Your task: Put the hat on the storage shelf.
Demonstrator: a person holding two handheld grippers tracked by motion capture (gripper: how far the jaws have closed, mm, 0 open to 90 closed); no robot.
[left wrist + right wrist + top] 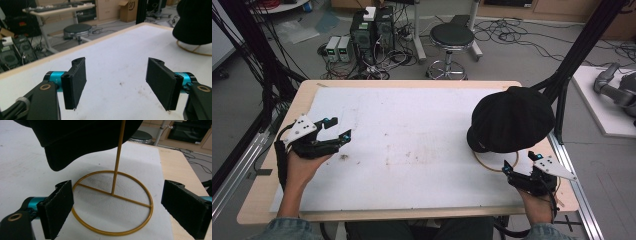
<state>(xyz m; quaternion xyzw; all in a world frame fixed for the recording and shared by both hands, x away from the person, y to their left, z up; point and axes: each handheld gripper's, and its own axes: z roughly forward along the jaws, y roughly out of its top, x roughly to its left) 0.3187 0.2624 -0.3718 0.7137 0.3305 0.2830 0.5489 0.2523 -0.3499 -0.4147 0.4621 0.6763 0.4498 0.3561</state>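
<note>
both pairs of jaws stand wide with nothing between them. the right gripper (518, 164) rests near the gold stand (112, 202), where the black cap (511, 120) already hangs on the pole. the left gripper (337, 129) hovers well apart over the white mat (412, 145). the hanging looks done; little seems left.

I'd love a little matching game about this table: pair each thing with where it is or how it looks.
Things:
1. black hat
2. gold wire stand
3. left gripper
4. stool

Descriptions:
A. on the floor beyond the table's far edge
B. round ring base with a thin upright rod
C. perched on top of the rod, above the table
D. open and holding nothing, over the white mat's left side

Pairs: 1-C, 2-B, 3-D, 4-A
</note>
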